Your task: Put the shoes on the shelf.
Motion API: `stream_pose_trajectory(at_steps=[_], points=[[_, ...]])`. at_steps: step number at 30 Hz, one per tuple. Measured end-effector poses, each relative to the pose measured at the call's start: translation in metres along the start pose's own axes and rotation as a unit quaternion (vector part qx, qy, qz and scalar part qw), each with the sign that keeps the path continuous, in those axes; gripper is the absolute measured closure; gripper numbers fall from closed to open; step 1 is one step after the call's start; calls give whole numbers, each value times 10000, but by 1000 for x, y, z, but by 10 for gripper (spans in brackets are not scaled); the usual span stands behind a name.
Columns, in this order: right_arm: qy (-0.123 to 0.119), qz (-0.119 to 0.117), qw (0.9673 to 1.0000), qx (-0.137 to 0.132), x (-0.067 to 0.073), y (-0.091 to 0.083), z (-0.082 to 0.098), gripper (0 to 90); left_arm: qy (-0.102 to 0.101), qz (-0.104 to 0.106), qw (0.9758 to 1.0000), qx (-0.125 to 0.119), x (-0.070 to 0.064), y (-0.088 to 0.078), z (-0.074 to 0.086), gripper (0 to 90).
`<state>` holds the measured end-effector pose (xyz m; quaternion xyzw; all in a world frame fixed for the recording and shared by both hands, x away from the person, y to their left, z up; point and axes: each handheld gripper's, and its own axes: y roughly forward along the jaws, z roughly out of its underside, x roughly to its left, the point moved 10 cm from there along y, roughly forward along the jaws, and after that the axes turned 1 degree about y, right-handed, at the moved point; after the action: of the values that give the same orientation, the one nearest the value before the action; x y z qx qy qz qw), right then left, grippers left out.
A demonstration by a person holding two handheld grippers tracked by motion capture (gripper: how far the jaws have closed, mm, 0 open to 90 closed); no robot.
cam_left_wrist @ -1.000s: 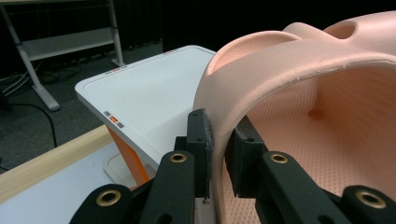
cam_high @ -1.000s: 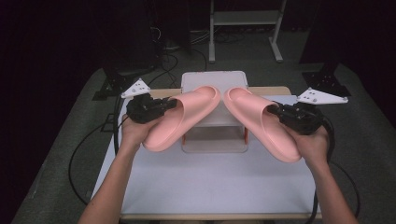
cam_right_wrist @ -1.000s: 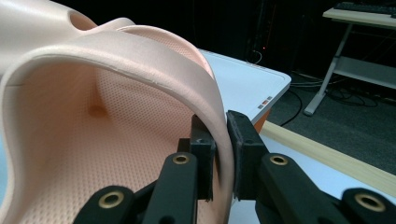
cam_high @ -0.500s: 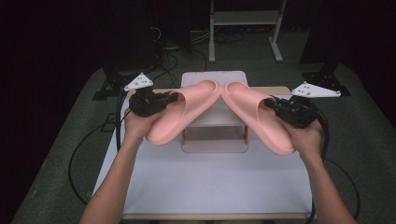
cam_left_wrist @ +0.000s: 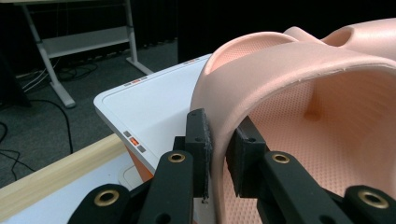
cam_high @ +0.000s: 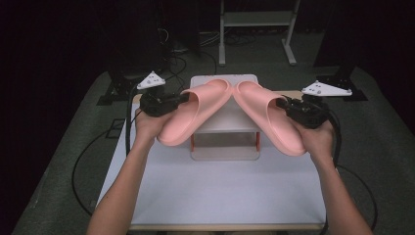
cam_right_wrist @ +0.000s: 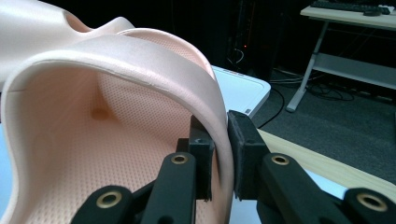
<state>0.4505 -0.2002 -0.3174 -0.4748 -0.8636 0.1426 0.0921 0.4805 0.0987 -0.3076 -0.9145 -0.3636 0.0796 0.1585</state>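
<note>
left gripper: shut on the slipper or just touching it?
Shut on it. In the left gripper view both pads press the strap edge of the left slipper from either side, and the slipper hangs clear of the table.

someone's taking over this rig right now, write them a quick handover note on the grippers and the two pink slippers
Left gripper: shut on the strap edge of the left slipper, held in the air.
Right gripper: shut on the strap edge of the right slipper, also held up.
Where things are: both slippers hang over the small white rack at the far middle of the table, toes angled together and nearly meeting above its top shelf.
Done: both slippers picked up and brought over the rack.
Left: neither rests on anything yet; probably set them down on the rack, then open the jaws and back off.
</note>
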Motion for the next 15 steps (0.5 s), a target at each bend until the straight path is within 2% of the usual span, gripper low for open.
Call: stream_pose_trajectory(at_steps=[15], points=[[110,53,9999,64,-4,12,-4,785,-45,-117,9999,19,3,11,-5,772]])
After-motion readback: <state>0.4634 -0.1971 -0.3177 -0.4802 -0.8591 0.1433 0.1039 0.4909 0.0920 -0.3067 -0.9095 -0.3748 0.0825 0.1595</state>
